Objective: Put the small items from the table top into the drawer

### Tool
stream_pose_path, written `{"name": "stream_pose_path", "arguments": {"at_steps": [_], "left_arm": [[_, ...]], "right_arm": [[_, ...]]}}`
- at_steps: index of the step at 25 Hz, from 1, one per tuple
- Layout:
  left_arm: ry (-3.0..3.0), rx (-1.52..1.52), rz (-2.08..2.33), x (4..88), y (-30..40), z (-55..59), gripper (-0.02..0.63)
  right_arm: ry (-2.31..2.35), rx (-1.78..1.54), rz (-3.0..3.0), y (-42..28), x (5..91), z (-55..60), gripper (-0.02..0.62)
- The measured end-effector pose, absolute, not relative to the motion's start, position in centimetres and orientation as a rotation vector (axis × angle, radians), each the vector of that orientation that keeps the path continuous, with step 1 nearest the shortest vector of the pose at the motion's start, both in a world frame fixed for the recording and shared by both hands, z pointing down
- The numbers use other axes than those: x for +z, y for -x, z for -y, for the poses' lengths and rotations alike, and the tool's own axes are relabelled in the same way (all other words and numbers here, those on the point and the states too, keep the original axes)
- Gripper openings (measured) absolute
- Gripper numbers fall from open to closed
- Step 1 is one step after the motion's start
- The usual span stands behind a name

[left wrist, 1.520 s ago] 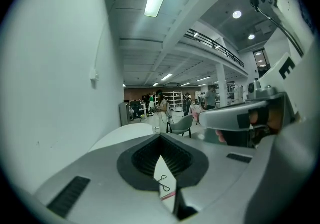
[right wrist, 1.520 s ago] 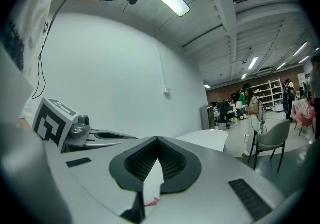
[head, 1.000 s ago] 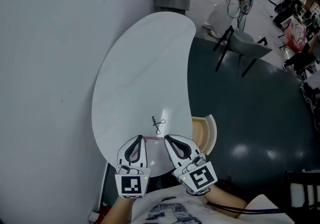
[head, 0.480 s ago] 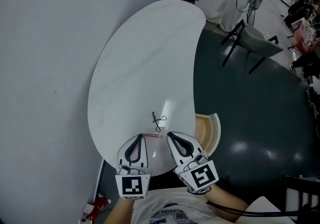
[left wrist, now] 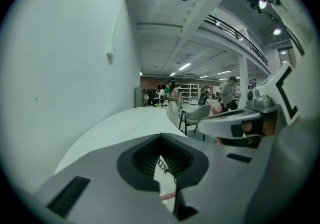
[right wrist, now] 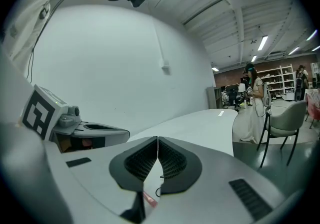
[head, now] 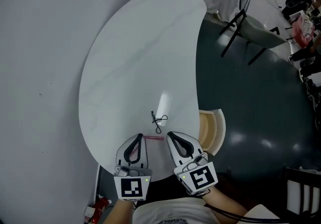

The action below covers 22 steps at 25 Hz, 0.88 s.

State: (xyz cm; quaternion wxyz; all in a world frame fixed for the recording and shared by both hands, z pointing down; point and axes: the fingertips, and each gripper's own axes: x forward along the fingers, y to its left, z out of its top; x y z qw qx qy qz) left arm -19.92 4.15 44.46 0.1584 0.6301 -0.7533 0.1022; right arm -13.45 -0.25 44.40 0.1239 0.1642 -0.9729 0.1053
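A small black wire-like item (head: 158, 120) lies near the front of the white curved table (head: 140, 52). A thin pink stick (head: 154, 138) lies just in front of it. The open wooden drawer (head: 211, 129) juts out under the table's right edge. My left gripper (head: 139, 137) and right gripper (head: 169, 134) hang side by side over the table's near end, either side of the pink stick, both shut and holding nothing. In the left gripper view the black item (left wrist: 168, 168) and pink stick (left wrist: 168, 195) show below the closed left gripper (left wrist: 161, 139). The right gripper (right wrist: 158, 141) is closed too.
A plain wall (head: 35, 67) runs along the table's left side. A grey chair (head: 258, 30) stands on the dark floor to the far right. A small red object (head: 99, 204) lies on the floor at the lower left. People stand far off in the room.
Both grippers have sunk toward the table's near end, still shut. The black item and pink stick have not moved on the table.
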Motion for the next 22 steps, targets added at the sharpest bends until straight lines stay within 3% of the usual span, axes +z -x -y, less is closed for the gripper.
{"name": "stream_pose_path", "arguments": {"at_steps": [14, 22], "left_arm": [[-1.823, 0.329, 2.096, 49.9, 21.9, -4.3, 0.017], [-1.825, 0.347, 2.065, 51.0, 22.3, -4.6, 0.017]], "right_arm": [[-0.556, 0.350, 2.687, 15.2, 51.6, 0.6, 0.026], [-0.540, 0.394, 2.626, 16.4, 54.4, 0.5, 0.132]]}}
